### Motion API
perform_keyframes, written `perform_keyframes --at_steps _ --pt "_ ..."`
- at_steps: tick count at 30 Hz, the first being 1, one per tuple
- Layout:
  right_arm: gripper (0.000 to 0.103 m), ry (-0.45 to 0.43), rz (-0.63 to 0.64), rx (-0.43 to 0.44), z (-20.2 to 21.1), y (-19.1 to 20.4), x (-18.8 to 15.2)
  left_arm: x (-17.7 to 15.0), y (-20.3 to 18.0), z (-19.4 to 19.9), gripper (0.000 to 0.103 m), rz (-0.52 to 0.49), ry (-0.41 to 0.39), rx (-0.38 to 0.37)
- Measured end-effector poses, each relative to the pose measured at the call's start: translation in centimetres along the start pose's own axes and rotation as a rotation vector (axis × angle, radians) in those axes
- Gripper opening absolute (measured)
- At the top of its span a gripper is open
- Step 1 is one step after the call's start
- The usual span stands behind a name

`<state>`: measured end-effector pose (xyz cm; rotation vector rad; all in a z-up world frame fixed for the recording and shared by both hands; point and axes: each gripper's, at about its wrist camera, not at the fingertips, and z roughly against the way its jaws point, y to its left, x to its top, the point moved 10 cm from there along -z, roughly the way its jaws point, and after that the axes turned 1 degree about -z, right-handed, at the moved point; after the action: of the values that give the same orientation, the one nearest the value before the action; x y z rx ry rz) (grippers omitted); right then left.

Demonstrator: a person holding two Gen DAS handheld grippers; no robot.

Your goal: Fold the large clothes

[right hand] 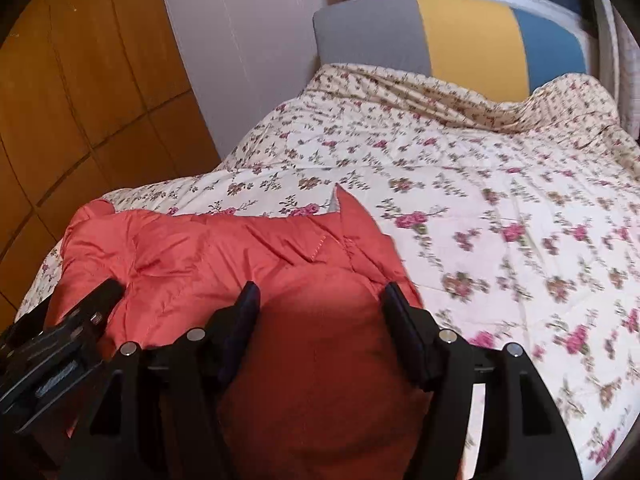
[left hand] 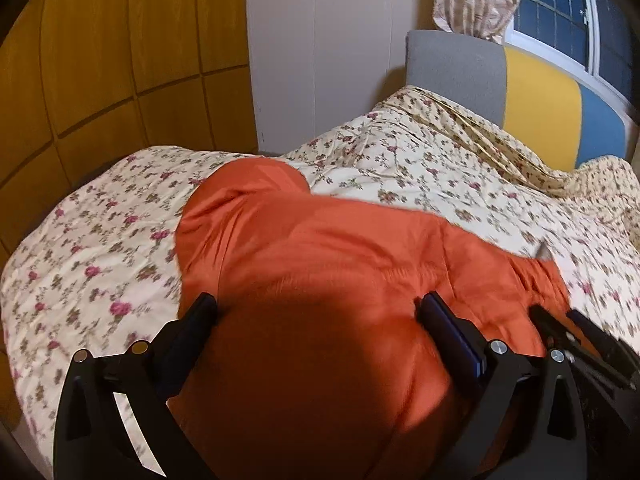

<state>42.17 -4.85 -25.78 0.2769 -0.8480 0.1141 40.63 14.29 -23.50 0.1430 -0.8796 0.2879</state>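
An orange padded jacket [left hand: 320,248] lies bunched on the floral bedspread [left hand: 100,240]; it also shows in the right wrist view [right hand: 224,252]. My left gripper [left hand: 318,308] is open, its fingers wide apart over the jacket's near part. My right gripper [right hand: 320,300] is open too, fingers spread over the jacket's right end. The right gripper shows at the lower right of the left wrist view [left hand: 568,324], and the left gripper at the lower left of the right wrist view [right hand: 96,300]. The two grippers are close side by side.
The bedspread [right hand: 480,200] covers the bed to the right and far side. A grey, yellow and blue headboard [right hand: 460,36] stands at the back under a window [left hand: 560,4] with a curtain. A wooden wardrobe [left hand: 100,60] stands at the left.
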Motion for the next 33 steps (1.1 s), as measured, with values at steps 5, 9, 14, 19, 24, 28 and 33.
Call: perform_keyframes --at_steps 5,9,14,19,24,28,33 --pt "0.069 -0.044 0.018 -0.004 2.5 -0.2 -1.4 -2.7 0.2 4.4 0.1 0.007 -0.062 -0.041" --pt "0.07 -0.048 0.009 -0.005 2.0 -0.7 -1.7 -3.8 -0.3 5.1 0.1 -0.015 -0.127 -0.03" --pt "0.077 0.003 -0.002 0.005 2.9 -0.9 -1.8 -3.6 -0.7 4.5 0.1 -0.054 -0.104 0.01" --pt "0.088 0.023 -0.062 0.053 6.7 -1.3 -3.2 -4.3 0.2 7.2 0.1 -0.04 -0.09 -0.055" --pt "0.098 -0.001 0.003 0.053 11.3 -0.1 -4.5 -5.4 1.6 12.0 0.1 -0.039 -0.163 -0.022" --pt "0.101 -0.006 0.042 0.045 14.4 0.7 -5.7 -6.9 1.9 15.0 0.1 -0.045 -0.135 -0.056" --pt "0.101 -0.011 0.064 -0.016 17.9 0.6 -7.5 -8.0 2.6 18.5 0.1 -0.05 -0.137 -0.042"
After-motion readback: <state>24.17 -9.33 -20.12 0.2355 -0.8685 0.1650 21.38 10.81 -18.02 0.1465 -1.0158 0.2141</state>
